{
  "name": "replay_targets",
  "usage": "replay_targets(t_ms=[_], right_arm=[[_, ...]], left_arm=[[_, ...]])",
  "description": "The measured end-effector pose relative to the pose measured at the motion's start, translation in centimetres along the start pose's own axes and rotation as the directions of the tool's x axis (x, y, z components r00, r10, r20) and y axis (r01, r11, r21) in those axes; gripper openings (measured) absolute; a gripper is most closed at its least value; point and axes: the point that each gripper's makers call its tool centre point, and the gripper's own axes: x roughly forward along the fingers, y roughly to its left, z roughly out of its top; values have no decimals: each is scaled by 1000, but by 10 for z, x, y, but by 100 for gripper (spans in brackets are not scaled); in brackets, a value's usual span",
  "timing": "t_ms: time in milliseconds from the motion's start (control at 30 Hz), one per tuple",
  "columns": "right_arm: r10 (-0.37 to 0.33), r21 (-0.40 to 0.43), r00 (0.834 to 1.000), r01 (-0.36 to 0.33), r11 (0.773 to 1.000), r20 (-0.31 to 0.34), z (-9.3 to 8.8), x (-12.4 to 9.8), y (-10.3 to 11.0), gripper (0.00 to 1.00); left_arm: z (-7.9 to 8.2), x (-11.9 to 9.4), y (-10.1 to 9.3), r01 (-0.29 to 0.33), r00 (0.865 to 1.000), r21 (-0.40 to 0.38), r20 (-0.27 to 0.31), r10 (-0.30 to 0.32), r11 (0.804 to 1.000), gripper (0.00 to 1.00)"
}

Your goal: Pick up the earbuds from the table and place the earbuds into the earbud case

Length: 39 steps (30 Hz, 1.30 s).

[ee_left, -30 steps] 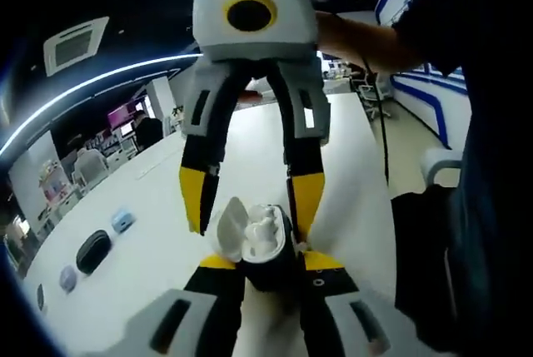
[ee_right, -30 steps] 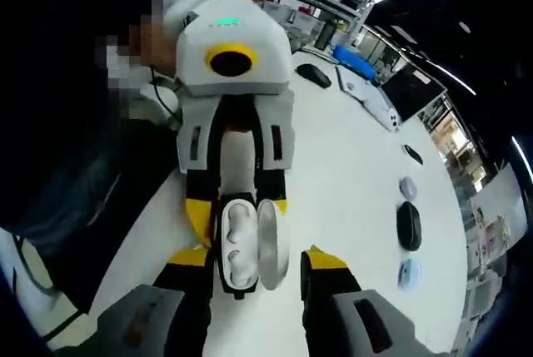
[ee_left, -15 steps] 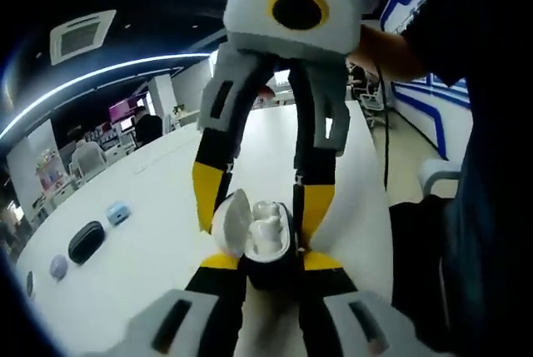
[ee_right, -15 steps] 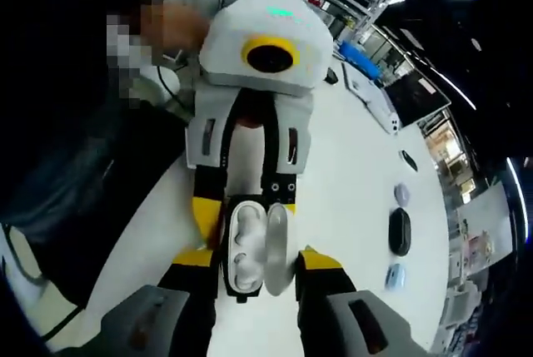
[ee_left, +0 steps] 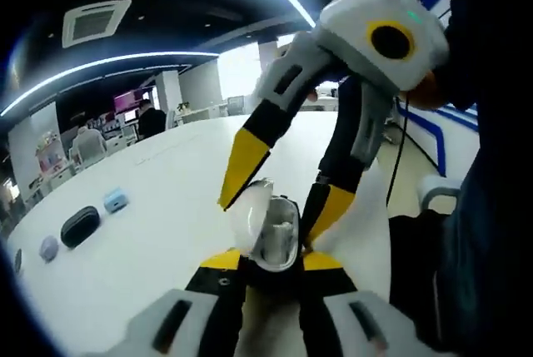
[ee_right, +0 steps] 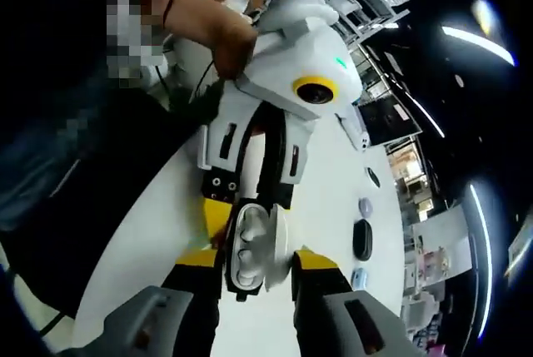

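My left gripper [ee_left: 265,259] has its jaws pinched on the dark lower half of the earbud case [ee_left: 271,236], holding it up above the white bench [ee_left: 150,232] with its white lid [ee_left: 247,211] swung open toward the left of the left gripper view. My right gripper [ee_left: 275,207] comes down into that view from the upper right, tilted, its two yellow-tipped jaws spread and straddling the open case, one tip by the lid and one tip just beside the case's other side. In the right gripper view my own jaws [ee_right: 250,270] rise spread on either side of that case [ee_right: 248,249], and two white earbuds [ee_right: 244,240] sit in its wells, one above the other. The left gripper's white body [ee_right: 291,66] stretches away beyond it, with a person's hand [ee_right: 225,37] gripping its top. Over by the far edge of the bench lie three small cases in a row: a pale blue one [ee_left: 115,200], a black oval one [ee_left: 79,226] and a lilac one [ee_left: 48,248]; they show again as a row of three [ee_right: 361,240] in the right gripper view. A dark chair [ee_left: 425,265] stands off the near edge of the bench.
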Motion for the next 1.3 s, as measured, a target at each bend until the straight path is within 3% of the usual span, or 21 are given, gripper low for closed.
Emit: replay_targets(t_ms=[33, 67, 267, 433, 567, 700, 800, 900, 1133, 1300], right_arm=[[-4, 2, 1000, 4, 1000, 3, 1, -1, 1, 22], [-35, 17, 999, 34, 999, 27, 6, -2, -3, 22], [-51, 42, 998, 50, 998, 23, 5, -10, -4, 22], [-64, 125, 997, 57, 990, 51, 2, -13, -4, 23], [-86, 334, 985, 31, 942, 151, -2, -19, -10, 31], [-88, 528, 957, -75, 846, 278, -7, -20, -13, 37], [-56, 607, 931, -188, 772, 360, -10, -13, -9, 36], [-18, 600, 926, -229, 767, 376, -15, -2, -4, 33], [-4, 633, 890, -321, 705, 456, -9, 14, -6, 28], [6, 640, 878, -353, 682, 478, -4, 19, -3, 27]], left_arm=[[0, 0, 0, -2, 1000, -8, 2, 2, 1000, 25], [0, 0, 1, 0, 1000, -10, 3, 0, 1000, 25], [1, 0, -1, 3, 1000, -14, 6, -2, 1000, 25], [2, 0, -1, 2, 1000, -18, 8, -1, 1000, 25], [2, 0, -2, 2, 1000, -16, 7, -2, 1000, 25], [1, -2, -1, 7, 1000, -2, -4, -7, 1000, 26], [1, -4, 0, 6, 1000, 2, -12, -6, 1000, 27], [0, -6, 2, 1, 1000, 6, -20, -1, 1000, 27], [-4, -15, 3, -6, 1000, -8, -24, 6, 1000, 26], [-5, -16, 4, -15, 1000, -10, -18, 14, 1000, 25]])
